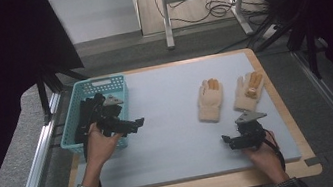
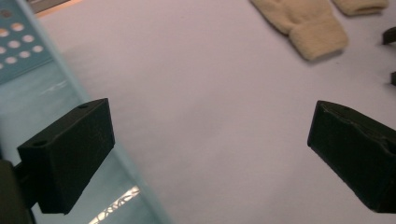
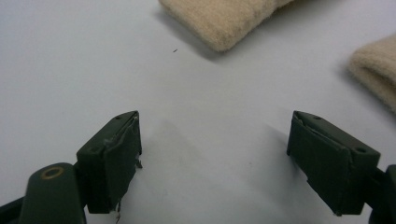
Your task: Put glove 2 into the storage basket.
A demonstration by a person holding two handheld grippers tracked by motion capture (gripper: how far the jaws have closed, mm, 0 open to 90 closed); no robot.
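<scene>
Cream gloves, the left glove [image 1: 210, 100] and the right glove [image 1: 249, 90], lie far-right on the surface [image 1: 176, 137] while both grippers, left gripper [image 1: 135, 124] and right gripper [image 1: 227, 140], approach with spread, empty jaws; next likely calls for pinching a cuff.

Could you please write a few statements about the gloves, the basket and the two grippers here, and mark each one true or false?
1. Two cream gloves lie side by side on the grey mat. True.
2. The left gripper grips a glove. False: its jaws are open and bare, beside the teal basket.
3. The right gripper is open. True.
4. The basket sits at the mat's right edge. False: at its left edge.
5. One glove lies in the basket. False: both are on the mat.
</scene>
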